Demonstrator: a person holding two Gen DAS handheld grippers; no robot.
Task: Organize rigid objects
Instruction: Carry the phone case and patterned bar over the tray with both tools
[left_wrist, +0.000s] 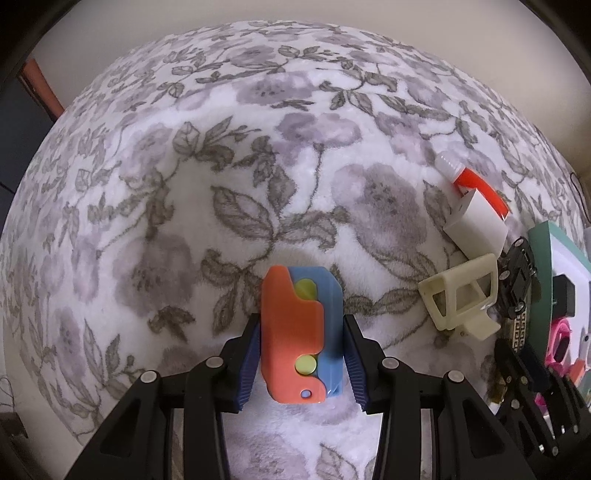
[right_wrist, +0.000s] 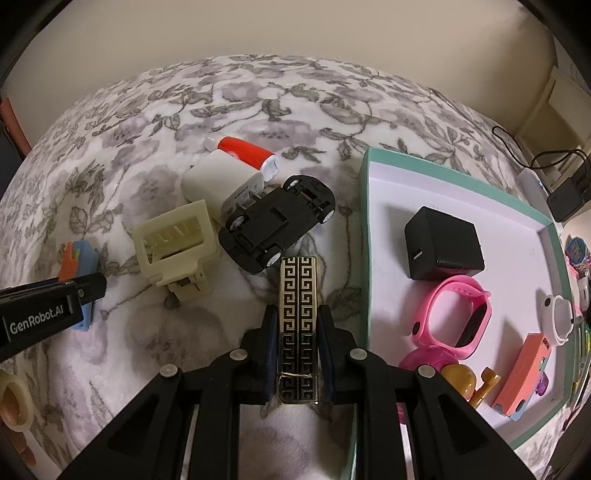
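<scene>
An orange-and-blue plastic toy (left_wrist: 299, 332) with yellow-green dots sits between the fingers of my left gripper (left_wrist: 301, 321), whose blue pads press both its sides. In the right wrist view the same toy (right_wrist: 79, 266) shows at the far left, beside the left gripper (right_wrist: 92, 284). My right gripper (right_wrist: 297, 310) is shut on a flat black-and-gold patterned bar (right_wrist: 298, 295), just left of a teal box (right_wrist: 369, 221). On the floral blanket lie a cream printed frame (right_wrist: 177, 236), a white charger (right_wrist: 221, 177), a red-and-white tube (right_wrist: 245, 147) and an upturned black toy car (right_wrist: 280, 221).
The teal box holds a black charger (right_wrist: 443, 243), a pink watch (right_wrist: 461, 314), an orange toy (right_wrist: 524, 376) and a white piece (right_wrist: 559, 317). Beyond it lie a cable and a black adaptor (right_wrist: 565, 195). A hand (right_wrist: 14, 402) shows at lower left.
</scene>
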